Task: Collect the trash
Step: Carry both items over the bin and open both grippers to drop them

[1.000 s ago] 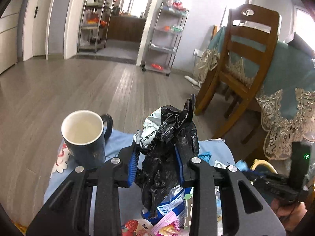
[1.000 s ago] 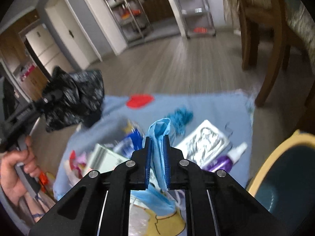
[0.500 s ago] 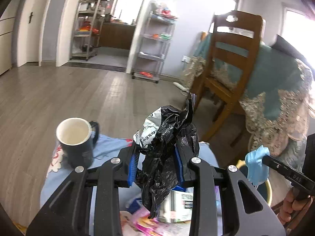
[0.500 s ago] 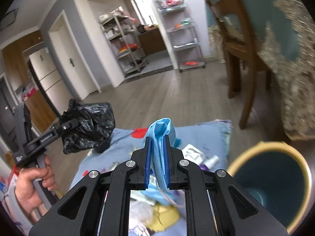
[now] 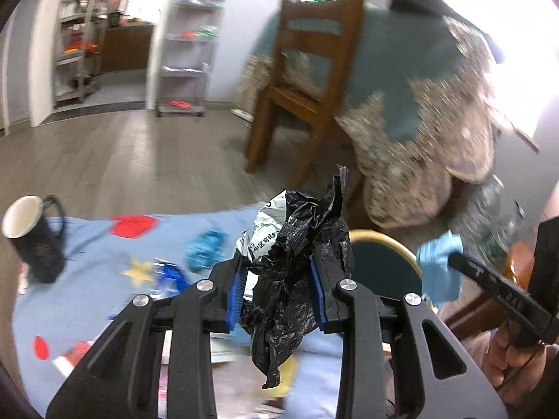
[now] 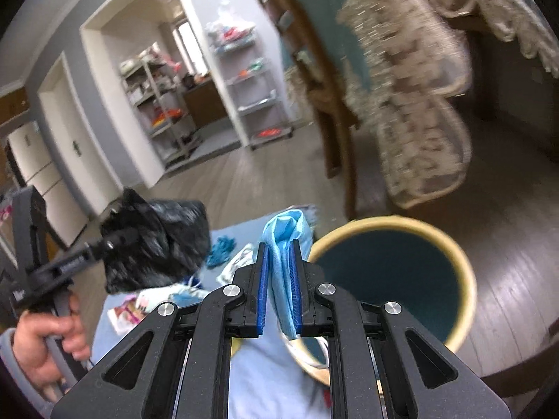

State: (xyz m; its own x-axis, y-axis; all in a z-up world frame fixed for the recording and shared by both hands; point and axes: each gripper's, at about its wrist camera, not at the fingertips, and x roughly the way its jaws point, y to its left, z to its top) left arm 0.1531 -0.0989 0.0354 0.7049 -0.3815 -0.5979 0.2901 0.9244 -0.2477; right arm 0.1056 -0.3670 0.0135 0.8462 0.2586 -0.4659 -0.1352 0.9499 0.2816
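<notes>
Gripping black bag (image 5: pixel 297 272) w/ left jaws, blue mask (image 6: pixel 284 272) w/ right, over blue cloth (image 5: pixel 97 244) nr bin (image 6: pixel 454 255).

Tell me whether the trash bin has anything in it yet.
Cannot tell fully: the trash bin stands upright and open, and the visible teal interior shows nothing, but the tongs hide its near side.

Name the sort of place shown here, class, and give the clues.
Most likely a home dining area: a wooden chair at a table under a lace-edged teal tablecloth, wood flooring, and wire storage shelves by a doorway.
</notes>
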